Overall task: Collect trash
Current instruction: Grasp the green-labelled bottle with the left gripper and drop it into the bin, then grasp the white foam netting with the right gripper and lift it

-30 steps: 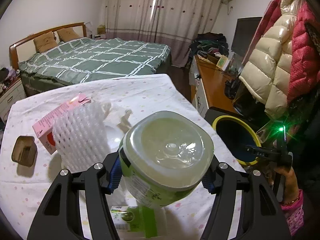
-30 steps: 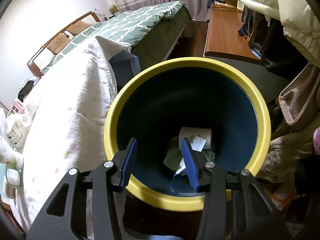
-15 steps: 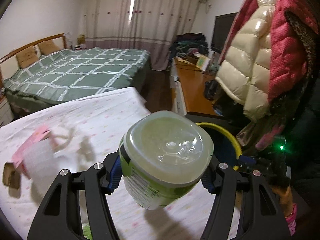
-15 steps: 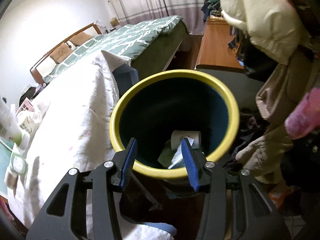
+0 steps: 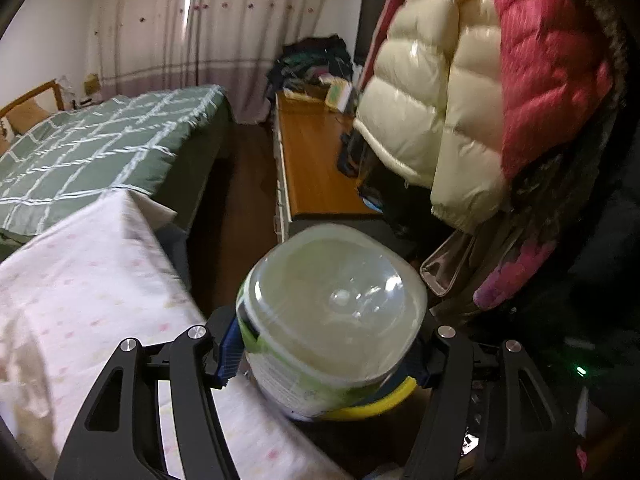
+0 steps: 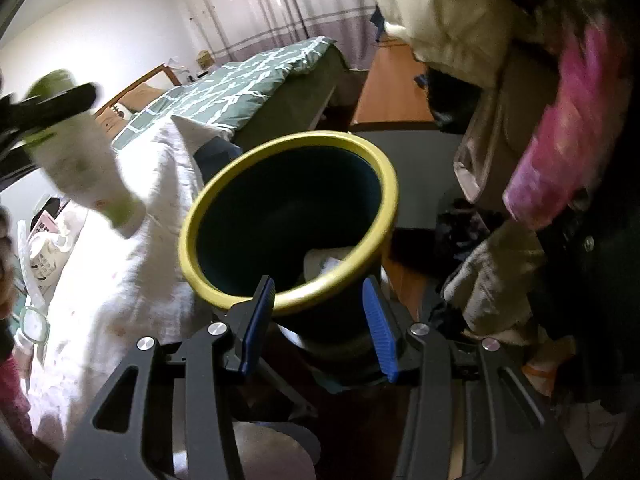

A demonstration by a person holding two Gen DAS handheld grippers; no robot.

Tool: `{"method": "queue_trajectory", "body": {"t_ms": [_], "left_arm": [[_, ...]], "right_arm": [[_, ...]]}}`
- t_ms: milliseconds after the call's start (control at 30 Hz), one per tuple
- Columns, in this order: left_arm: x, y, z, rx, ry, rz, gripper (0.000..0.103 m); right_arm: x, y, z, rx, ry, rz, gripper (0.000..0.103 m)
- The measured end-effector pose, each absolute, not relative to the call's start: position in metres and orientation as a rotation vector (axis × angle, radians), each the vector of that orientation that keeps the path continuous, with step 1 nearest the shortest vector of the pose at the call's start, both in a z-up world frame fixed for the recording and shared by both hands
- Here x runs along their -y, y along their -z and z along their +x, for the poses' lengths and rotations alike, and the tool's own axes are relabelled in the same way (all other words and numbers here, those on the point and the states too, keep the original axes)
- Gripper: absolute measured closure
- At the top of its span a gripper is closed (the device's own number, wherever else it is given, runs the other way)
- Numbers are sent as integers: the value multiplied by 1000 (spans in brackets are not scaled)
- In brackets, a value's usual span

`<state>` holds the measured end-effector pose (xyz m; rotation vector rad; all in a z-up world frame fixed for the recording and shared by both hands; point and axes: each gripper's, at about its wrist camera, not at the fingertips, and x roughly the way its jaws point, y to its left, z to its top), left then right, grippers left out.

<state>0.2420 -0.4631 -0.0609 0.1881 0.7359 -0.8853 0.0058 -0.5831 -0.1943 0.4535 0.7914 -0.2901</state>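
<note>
Green-labelled white plastic bottle (image 5: 328, 332) is pinched base-forward between the left gripper (image 5: 322, 354) pads, held past the cloth-covered table (image 5: 92, 280) edge, over the yellow-rimmed dark blue bin (image 6: 288, 216). Right gripper (image 6: 318, 320) jaws spread with nothing between them, at the bin's near rim; crumpled trash (image 6: 320, 264) lies inside.

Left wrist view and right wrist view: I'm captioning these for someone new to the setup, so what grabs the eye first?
In the left wrist view, the green-and-white plastic bottle fills the centre, bottom toward the camera, clamped in the left gripper. In the right wrist view, the dark bin with a yellow rim sits beside the white-clothed table, just beyond the open, empty right gripper. Puffy cream and red jackets hang at the right.
</note>
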Motion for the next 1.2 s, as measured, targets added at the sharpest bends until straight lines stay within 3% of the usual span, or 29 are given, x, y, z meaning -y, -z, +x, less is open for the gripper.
{"method": "queue_trajectory", "body": {"t_ms": [200, 333, 467, 567, 800, 1200], "left_arm": [[502, 96, 261, -813, 872, 203, 40], [488, 96, 262, -827, 858, 168, 40], [452, 79, 252, -786, 822, 146, 30], [412, 59, 240, -759, 802, 111, 29], [302, 21, 193, -649, 694, 83, 15], [103, 3, 142, -572, 342, 16, 11]], "right_arm": [[587, 201, 3, -809, 310, 465, 59], [581, 201, 6, -813, 300, 462, 59], [569, 198, 10, -814, 275, 446, 59], [560, 195, 13, -812, 259, 435, 59], [532, 186, 23, -811, 209, 395, 58], [428, 153, 67, -803, -9, 255, 57]]}}
